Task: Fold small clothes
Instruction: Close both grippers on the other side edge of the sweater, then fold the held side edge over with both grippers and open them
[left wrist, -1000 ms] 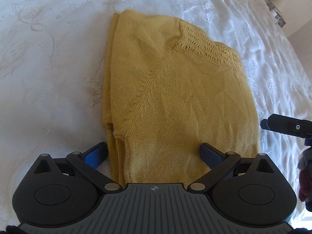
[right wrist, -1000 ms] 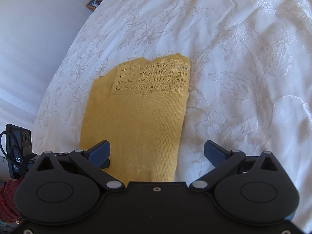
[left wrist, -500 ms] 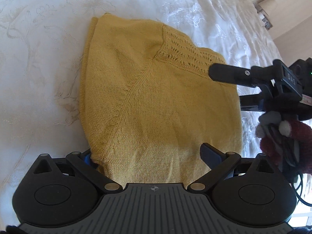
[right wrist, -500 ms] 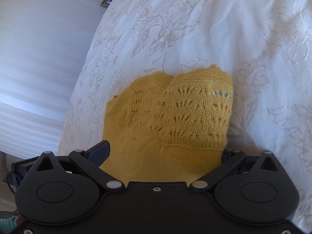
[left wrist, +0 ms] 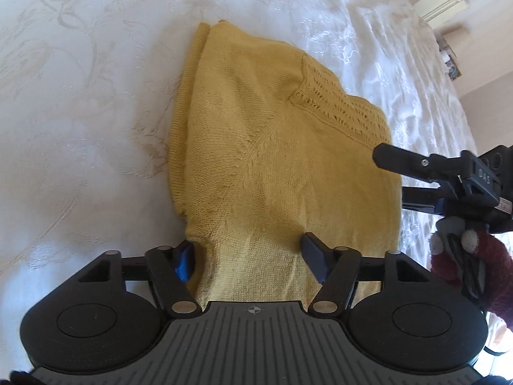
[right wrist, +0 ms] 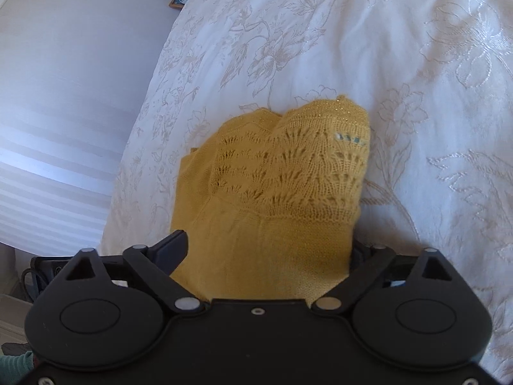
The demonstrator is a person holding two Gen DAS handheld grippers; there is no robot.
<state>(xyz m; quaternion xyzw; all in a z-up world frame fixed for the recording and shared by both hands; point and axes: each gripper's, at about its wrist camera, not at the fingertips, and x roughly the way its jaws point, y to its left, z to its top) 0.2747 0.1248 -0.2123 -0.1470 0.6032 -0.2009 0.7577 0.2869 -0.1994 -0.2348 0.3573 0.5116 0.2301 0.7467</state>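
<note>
A small mustard-yellow knitted sweater lies folded on a white embroidered bedspread. Its lace-pattern part faces the right wrist camera. My left gripper is open, its fingers straddling the sweater's near edge, the cloth bunched between them. My right gripper is open at the sweater's lace end, with knit between the fingers; its right finger is mostly hidden under the cloth. The right gripper also shows in the left wrist view, reaching over the sweater's right edge.
The bedspread spreads around the sweater on all sides. A white wall and the bed's edge lie to the left in the right wrist view. Furniture and a small framed item stand beyond the bed.
Both grippers moved in onto the sweater. The left gripper's fingers have narrowed and bunched the near edge. The right gripper went to the lace end, where the cloth has risen.
</note>
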